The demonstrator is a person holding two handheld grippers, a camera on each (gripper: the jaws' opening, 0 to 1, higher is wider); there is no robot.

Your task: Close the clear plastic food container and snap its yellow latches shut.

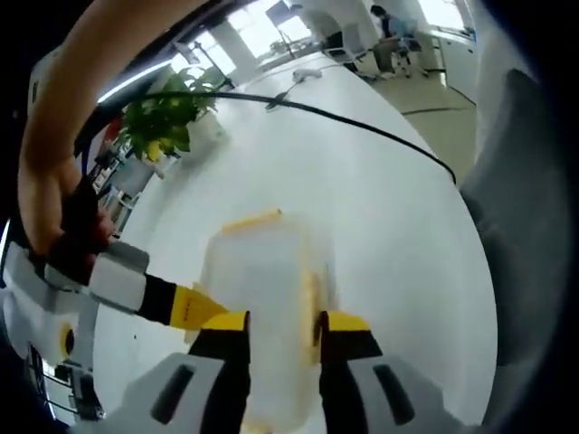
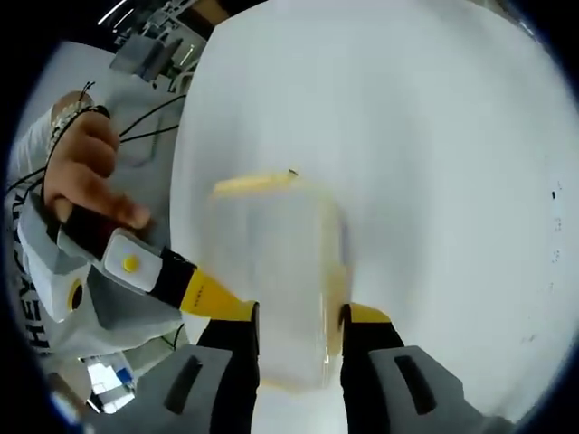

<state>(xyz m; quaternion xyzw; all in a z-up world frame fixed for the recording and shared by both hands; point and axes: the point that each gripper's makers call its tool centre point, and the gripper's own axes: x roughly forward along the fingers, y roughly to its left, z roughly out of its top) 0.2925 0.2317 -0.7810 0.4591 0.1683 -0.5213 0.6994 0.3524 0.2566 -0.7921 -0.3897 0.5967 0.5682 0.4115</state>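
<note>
The clear plastic container (image 1: 267, 271) stands on the white table (image 1: 398, 235), blurred, with a yellow latch (image 1: 253, 220) at its far end and another (image 1: 312, 303) on its right side. My left gripper (image 1: 282, 339) has a jaw against each side of its near end. The other gripper's yellow-tipped jaw (image 1: 192, 307) comes in from the left to the container's side, held by a hand (image 1: 54, 199). In the right gripper view the container (image 2: 276, 262) again sits between the jaws of my right gripper (image 2: 298, 348), with a yellow latch (image 2: 253, 185) at its far edge.
A potted green plant (image 1: 167, 122) stands at the table's far left. A black cable (image 1: 362, 127) runs across the far part of the table. A grey chair back (image 1: 525, 226) rises past the table's right edge. Thin cables (image 2: 149, 127) lie beside a hand (image 2: 81, 181).
</note>
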